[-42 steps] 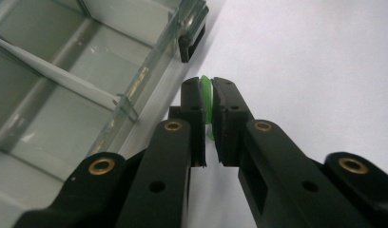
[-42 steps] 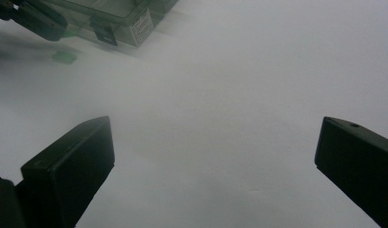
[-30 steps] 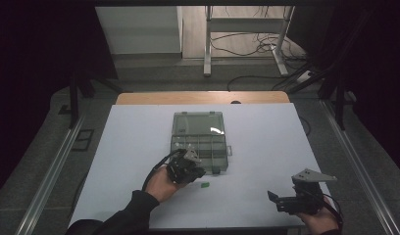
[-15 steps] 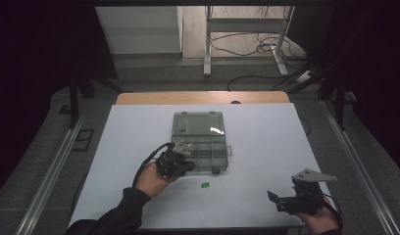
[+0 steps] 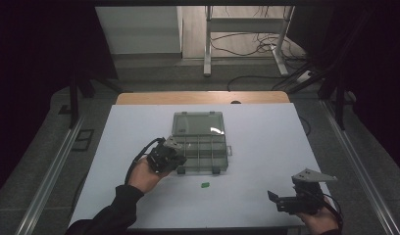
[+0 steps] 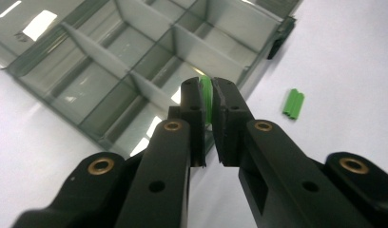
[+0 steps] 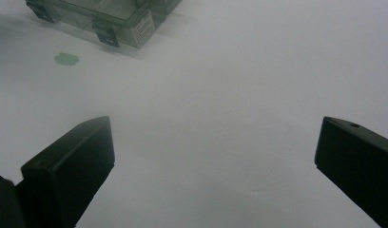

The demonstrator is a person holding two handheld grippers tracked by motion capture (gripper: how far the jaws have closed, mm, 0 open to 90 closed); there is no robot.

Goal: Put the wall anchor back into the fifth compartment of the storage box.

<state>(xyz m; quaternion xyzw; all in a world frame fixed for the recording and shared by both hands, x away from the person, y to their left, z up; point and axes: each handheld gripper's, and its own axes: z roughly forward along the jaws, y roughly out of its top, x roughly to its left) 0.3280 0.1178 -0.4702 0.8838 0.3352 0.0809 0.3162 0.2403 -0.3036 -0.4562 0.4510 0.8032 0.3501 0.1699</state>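
A clear grey compartment box (image 5: pixel 224 157) lies open at mid-table, its lid (image 5: pixel 198 123) flat behind it. My left gripper (image 5: pixel 177 156) is at the box's front left corner. In the left gripper view it (image 6: pixel 208 89) is shut on a small green piece (image 6: pixel 206 93) above the front compartments and their dividers (image 6: pixel 135 90). A second green piece (image 5: pixel 205 185) lies on the table in front of the box, also seen as a ribbed green block (image 6: pixel 293 103) and a faint green block (image 7: pixel 66 58). My right gripper (image 5: pixel 274 199) rests at the front right, open and holding nothing (image 7: pixel 213 142).
The white table top (image 5: pixel 266 142) reaches a wooden strip at its far edge (image 5: pixel 203 97). Black latches (image 7: pixel 105 34) stick out from the box's front wall. Metal rails run along both sides of the table, and cables lie on the floor beyond it.
My left gripper has drifted left along the box's front edge with the green piece. That uncovered the second green piece on the table. The right gripper has stayed still.
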